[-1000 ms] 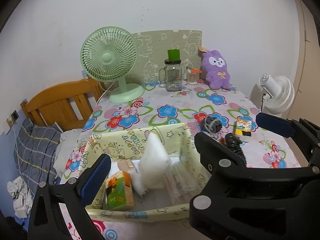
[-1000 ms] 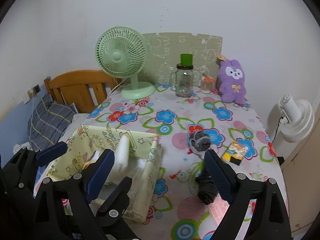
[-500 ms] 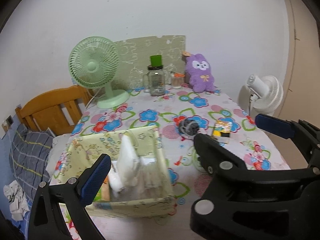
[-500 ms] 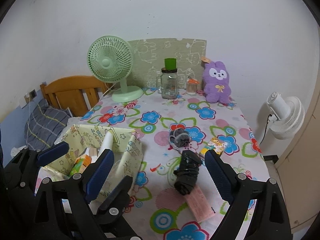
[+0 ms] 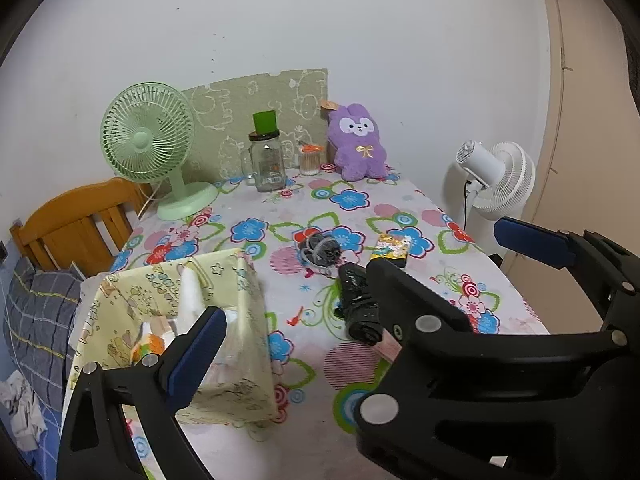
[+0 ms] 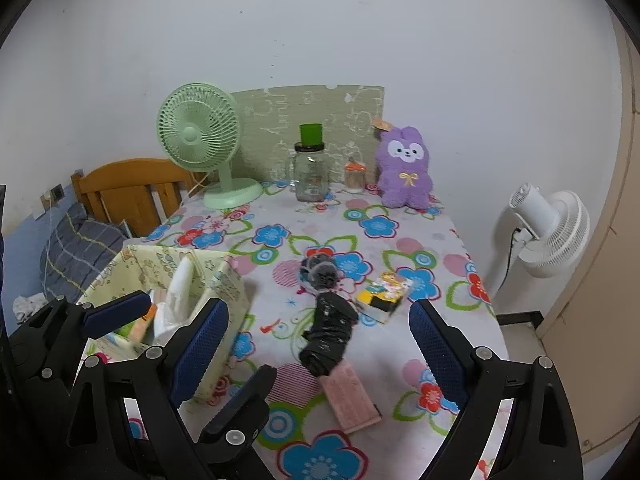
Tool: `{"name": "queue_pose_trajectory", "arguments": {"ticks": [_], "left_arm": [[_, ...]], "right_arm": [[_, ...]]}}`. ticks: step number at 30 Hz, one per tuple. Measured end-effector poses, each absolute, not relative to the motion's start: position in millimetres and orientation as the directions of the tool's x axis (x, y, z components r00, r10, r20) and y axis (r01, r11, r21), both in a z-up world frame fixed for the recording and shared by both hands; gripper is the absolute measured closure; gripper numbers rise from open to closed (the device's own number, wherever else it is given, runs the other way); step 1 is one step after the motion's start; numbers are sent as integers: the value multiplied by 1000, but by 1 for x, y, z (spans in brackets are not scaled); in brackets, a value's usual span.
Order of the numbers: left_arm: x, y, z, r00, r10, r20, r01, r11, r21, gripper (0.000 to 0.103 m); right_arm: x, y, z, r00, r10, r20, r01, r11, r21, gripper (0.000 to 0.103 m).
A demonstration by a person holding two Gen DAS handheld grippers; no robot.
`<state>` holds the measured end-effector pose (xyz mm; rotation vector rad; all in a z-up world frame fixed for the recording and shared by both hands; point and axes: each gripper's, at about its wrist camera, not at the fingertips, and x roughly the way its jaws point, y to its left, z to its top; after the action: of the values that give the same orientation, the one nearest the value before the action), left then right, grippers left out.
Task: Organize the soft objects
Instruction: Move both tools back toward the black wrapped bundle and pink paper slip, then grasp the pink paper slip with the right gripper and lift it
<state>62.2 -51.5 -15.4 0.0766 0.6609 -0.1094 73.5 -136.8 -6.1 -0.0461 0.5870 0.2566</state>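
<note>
Black rolled plastic bundle [image 6: 330, 334] seen lying flat on the flower-print surface [image 6: 420, 248], long axis running from the near edge toward the far wall, far end tipped slightly right. Its near end is laid over one end of a pink flat cloth strip [image 6: 352, 396], which runs on toward the camera. Just beyond the roll's far end, touching or nearly so, a grey-black knitted wad [image 6: 320, 274]; to the right of the roll, a yellow printed packet [image 6: 382, 294].

Counted: one roll, one pink strip, one wad, one packet, one pale-yellow fabric storage box [image 5: 176, 300] at the left holding white and orange-green items, one purple plush rabbit [image 5: 358, 144] upright by the wall, two fans (green [image 5: 150, 140] on the surface, white [image 6: 548, 232] off it), one glass jar [image 5: 267, 162].

Left tongs [image 5: 352, 296] spread wide, nothing held, roll between the fingers in view. Right tongs [image 6: 320, 352] likewise released and empty, framing the roll.

Against the frame half a second back: both views have been pulled back and shifted right; the roll and strip sit nearer centre in the right view.
</note>
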Motion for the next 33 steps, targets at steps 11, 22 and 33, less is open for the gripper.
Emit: {"name": "queue_pose_trajectory", "arguments": {"ticks": [11,22,33], "left_arm": [[66,-81,-29,763,-105,-638,163,986,33,11],[80,-92,-54,715,-102,-692,174,984,36,18],[86,-91,-94,643,-99,-760,204,978,46,29]], "right_arm": [[75,-165,-19,801,190,-567,-212,977,27,9],[87,-179,-44,774,183,-606,-203,979,37,9],[99,-173,-85,705,204,-679,-248,968,33,12]]}}
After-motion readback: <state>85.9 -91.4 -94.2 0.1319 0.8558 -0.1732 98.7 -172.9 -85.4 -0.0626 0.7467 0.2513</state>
